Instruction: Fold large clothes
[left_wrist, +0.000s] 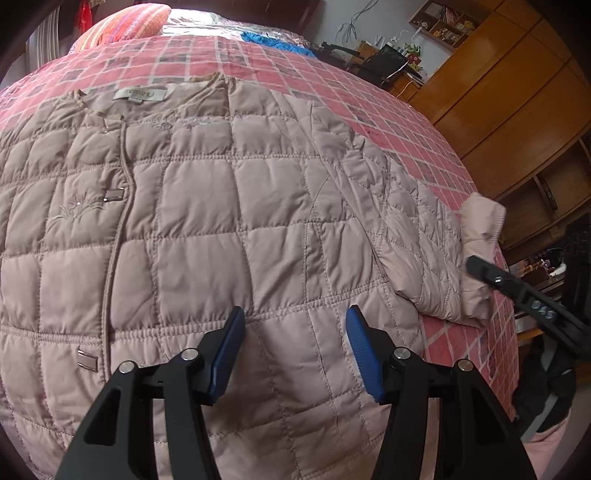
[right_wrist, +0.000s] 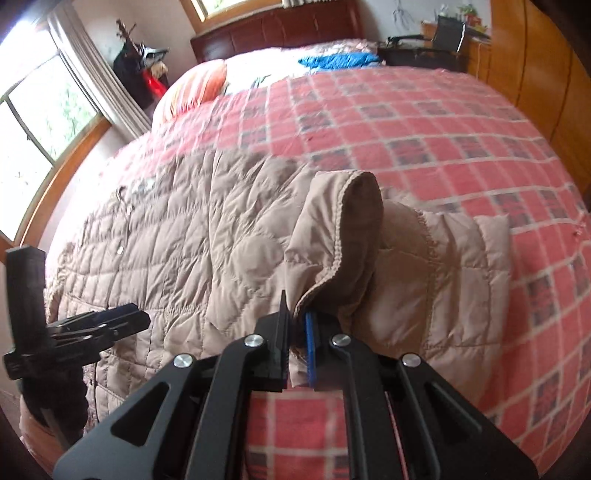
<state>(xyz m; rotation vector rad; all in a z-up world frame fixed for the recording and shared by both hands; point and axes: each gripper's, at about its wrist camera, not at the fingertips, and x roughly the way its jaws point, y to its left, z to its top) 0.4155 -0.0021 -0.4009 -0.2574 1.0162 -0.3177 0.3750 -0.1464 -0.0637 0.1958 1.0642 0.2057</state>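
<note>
left tongs (left_wrist: 295, 328) spread above jacket (left_wrist: 192, 221) | right tongs (right_wrist: 295, 332) pinching sleeve cuff (right_wrist: 343, 240) | bed (right_wrist: 424, 122)

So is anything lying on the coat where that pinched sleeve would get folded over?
Nothing visible: the right gripper holds the sleeve cuff, and the jacket front is bare, though the open left gripper hovers above it.
</note>
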